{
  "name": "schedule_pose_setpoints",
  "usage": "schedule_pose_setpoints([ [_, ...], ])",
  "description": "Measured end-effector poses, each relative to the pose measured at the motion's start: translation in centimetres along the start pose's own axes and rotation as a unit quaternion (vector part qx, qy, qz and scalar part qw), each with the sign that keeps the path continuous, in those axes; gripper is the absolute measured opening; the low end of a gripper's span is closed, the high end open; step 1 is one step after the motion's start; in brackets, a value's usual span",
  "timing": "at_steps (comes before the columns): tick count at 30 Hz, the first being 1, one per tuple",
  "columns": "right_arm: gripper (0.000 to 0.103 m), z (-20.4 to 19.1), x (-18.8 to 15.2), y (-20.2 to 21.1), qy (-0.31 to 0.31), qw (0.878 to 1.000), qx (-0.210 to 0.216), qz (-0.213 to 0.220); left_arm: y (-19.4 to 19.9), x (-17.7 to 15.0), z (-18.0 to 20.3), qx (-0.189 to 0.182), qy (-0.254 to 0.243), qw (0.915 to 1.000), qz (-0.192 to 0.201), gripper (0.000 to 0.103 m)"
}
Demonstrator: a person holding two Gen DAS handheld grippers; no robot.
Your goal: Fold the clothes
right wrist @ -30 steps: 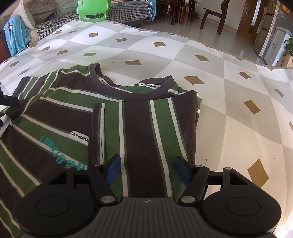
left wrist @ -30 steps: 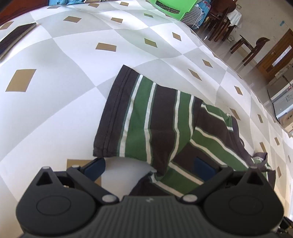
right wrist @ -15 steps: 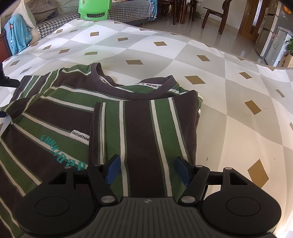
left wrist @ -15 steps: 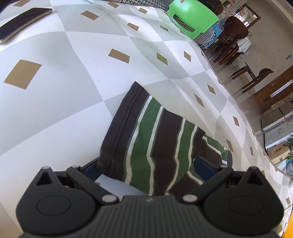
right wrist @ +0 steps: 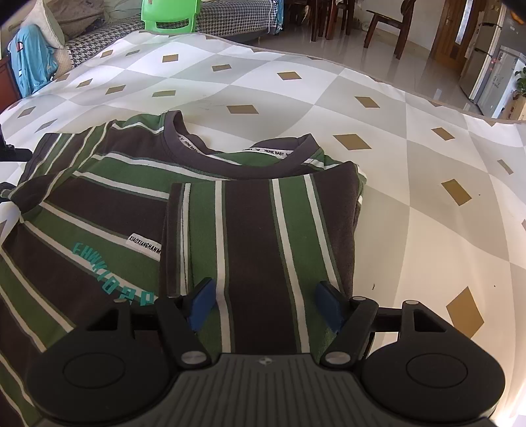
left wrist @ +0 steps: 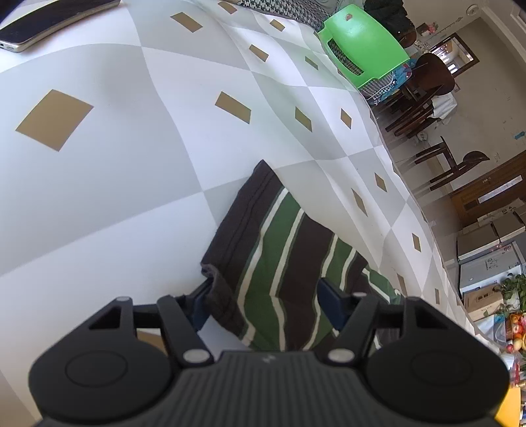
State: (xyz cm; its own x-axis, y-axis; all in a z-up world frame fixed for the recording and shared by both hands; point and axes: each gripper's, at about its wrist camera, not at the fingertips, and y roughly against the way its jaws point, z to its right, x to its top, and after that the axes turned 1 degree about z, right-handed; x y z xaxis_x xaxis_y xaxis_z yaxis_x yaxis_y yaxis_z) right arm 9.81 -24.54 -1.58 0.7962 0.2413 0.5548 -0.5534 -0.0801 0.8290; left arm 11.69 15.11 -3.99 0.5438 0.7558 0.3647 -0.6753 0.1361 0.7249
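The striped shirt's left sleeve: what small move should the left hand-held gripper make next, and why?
Probably finish closing on the sleeve. The left hand-held gripper has just been closing, and the sleeve's dark cuff already lies between its jaws. The other sleeve is already folded over the shirt, so this one remains.

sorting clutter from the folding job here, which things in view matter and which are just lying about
Belongs to the job:
striped shirt
its sleeve, between the left gripper jaws, which have just been closing
right gripper

Lying about:
phone
green stool
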Motion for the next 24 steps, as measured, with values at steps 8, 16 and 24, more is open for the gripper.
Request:
schedule_pose_setpoints([
  [8, 0.069, -0.1, 0.2, -0.1, 0.002, 1.000, 0.002, -0.001, 0.3, 0.1, 0.2, 0.002, 0.002, 0.9998, 0.021, 0.032],
  [16, 0.070, -0.1, 0.2, -0.2, 0.004, 1.000, 0.002, -0.003, 0.8, -0.3, 0.5, -0.002, 0.013, 0.9996, 0.025, 0.018],
  [24, 0.070, -0.2, 0.4, -0.2, 0.003, 1.000, 0.001, -0.005, 1.0, -0.6, 1.1, -0.041, 0.021, 0.9988, 0.019, 0.014],
])
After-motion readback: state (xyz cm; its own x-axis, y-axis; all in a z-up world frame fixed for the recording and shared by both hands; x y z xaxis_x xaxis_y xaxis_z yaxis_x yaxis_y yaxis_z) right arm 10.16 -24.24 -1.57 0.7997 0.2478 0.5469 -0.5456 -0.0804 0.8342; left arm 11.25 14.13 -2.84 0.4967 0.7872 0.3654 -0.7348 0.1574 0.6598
